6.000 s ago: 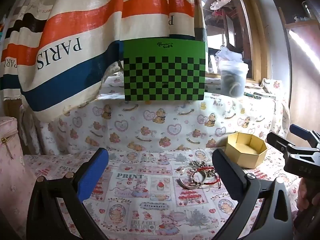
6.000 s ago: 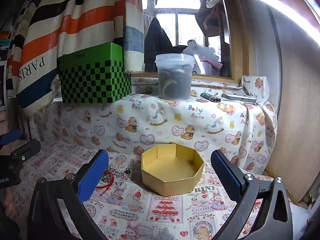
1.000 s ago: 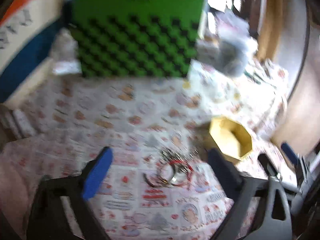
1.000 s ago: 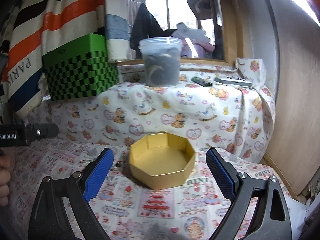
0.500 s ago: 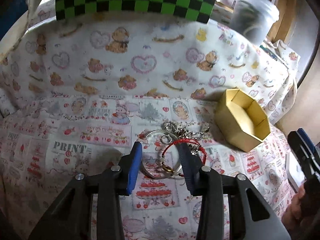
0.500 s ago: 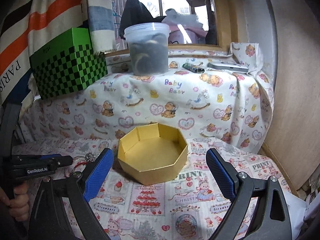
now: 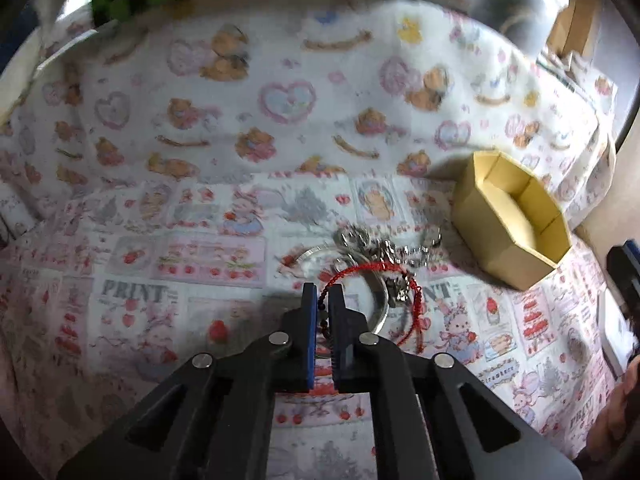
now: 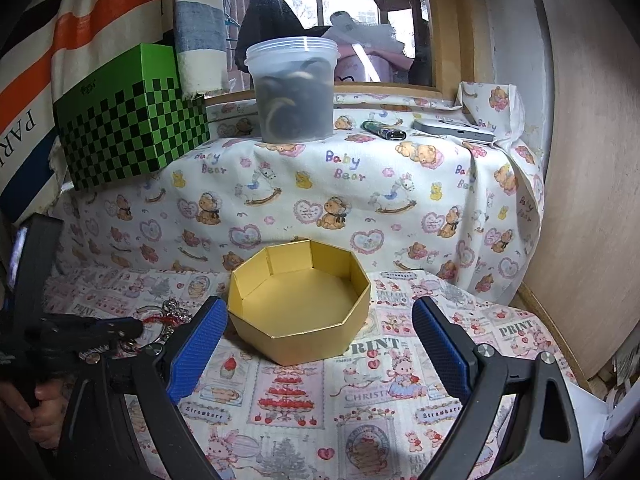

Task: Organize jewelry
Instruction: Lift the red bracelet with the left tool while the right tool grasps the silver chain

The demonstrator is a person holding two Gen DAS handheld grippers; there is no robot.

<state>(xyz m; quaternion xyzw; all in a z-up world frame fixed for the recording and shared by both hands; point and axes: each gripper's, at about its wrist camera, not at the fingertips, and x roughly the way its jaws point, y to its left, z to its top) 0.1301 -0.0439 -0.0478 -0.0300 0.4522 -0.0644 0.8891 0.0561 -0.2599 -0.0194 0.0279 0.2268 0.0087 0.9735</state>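
Jewelry (image 7: 372,264) lies in a small tangle on the printed cloth (image 7: 160,280), just left of the gold box (image 7: 516,264). Nearest you, your left gripper (image 7: 322,294) has just been closing and now pinches the red cord bracelet (image 7: 360,270) at the near edge of that tangle. Your right gripper (image 8: 316,328) hangs wide apart in front of the box, holding nothing. Beyond the box, on the raised ledge, stand a green checkered box (image 8: 132,120) and a plastic tub (image 8: 294,88).
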